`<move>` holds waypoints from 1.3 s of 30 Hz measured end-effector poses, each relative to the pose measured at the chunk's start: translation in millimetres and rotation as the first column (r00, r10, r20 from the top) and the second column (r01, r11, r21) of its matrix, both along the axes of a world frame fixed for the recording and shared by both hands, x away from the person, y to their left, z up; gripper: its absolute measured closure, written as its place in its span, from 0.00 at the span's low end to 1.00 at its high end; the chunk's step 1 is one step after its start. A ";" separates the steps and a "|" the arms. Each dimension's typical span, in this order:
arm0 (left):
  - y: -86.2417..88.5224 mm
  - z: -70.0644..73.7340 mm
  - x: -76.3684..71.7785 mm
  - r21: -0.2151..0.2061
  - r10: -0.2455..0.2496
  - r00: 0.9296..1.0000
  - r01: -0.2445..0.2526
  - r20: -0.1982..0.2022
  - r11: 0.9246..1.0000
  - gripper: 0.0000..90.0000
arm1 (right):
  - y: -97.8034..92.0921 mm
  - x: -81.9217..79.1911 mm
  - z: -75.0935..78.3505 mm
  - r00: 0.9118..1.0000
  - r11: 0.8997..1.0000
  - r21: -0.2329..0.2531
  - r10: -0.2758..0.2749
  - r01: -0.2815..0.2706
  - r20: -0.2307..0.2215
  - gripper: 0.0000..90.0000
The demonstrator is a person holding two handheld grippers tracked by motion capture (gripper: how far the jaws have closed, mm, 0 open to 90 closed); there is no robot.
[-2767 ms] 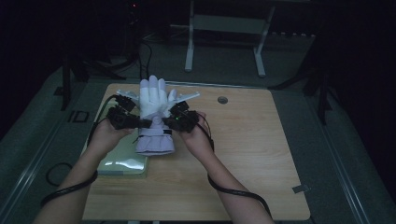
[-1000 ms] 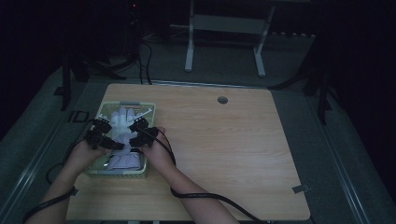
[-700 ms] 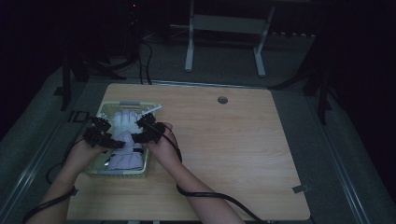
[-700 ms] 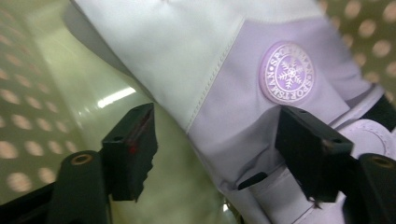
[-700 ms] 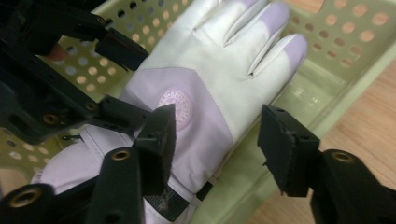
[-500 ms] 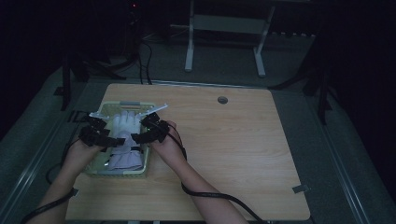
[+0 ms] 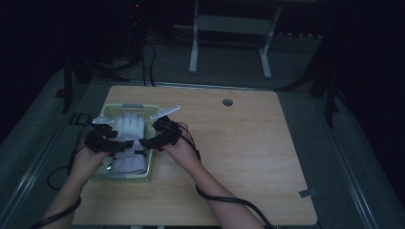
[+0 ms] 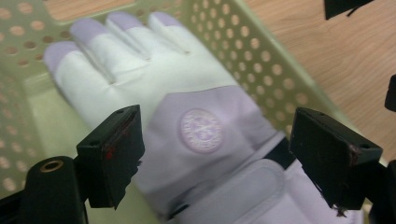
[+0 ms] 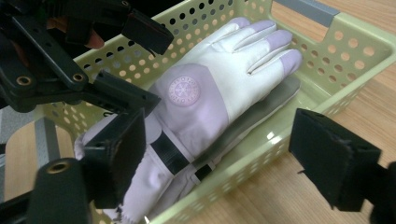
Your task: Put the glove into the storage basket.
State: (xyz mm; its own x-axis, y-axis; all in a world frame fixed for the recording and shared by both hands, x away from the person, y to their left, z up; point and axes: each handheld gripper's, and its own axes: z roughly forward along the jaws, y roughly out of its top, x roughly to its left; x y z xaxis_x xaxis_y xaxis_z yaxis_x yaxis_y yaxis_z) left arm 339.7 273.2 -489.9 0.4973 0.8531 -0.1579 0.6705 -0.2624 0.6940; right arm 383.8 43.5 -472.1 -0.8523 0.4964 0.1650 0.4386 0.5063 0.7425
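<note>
Over a green basket [image 7: 149,168] on the wooden surface [image 7: 248,157], both tongs [image 8: 219,158] [image 9: 224,154] gape wide above a white-and-lilac glove [image 9: 210,98].

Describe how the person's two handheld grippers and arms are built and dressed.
Both the left gripper and the right gripper are black, each with two blocky square-ended jaws showing reddish scuffs. A grey plate tops each one. A black cable trails from the right gripper along the forearm. The forearms are bare, with no sleeves or gloves worn.
</note>
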 end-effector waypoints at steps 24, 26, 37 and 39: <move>-39.3 13.8 -13.7 -0.136 0.085 0.993 -0.073 0.085 0.988 0.01 | -49.0 8.5 3.2 1.000 0.999 0.028 0.020 -0.020 0.019 0.18; -43.6 14.3 -13.5 -0.139 0.079 0.994 -0.068 0.075 0.988 0.01 | -52.0 10.0 3.0 1.000 1.000 0.023 0.021 -0.021 0.017 0.18; -69.8 17.1 -19.3 -0.135 0.025 0.995 -0.011 0.096 0.991 0.01 | -75.7 8.1 0.3 1.000 1.000 0.027 0.000 0.000 0.017 0.17; -73.8 17.8 -20.2 -0.134 0.016 0.995 -0.003 0.097 0.991 0.01 | -82.0 8.3 -1.5 1.000 1.000 0.023 -0.009 0.008 0.013 0.17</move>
State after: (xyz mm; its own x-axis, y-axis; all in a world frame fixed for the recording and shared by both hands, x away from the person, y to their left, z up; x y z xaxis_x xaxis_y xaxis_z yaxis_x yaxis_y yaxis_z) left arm 319.5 199.4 -472.1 0.5083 0.8322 -0.2216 0.5998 -0.1574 0.7845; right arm 392.1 -38.4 -473.6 -0.8503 0.4997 0.1651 0.4327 0.4853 0.7598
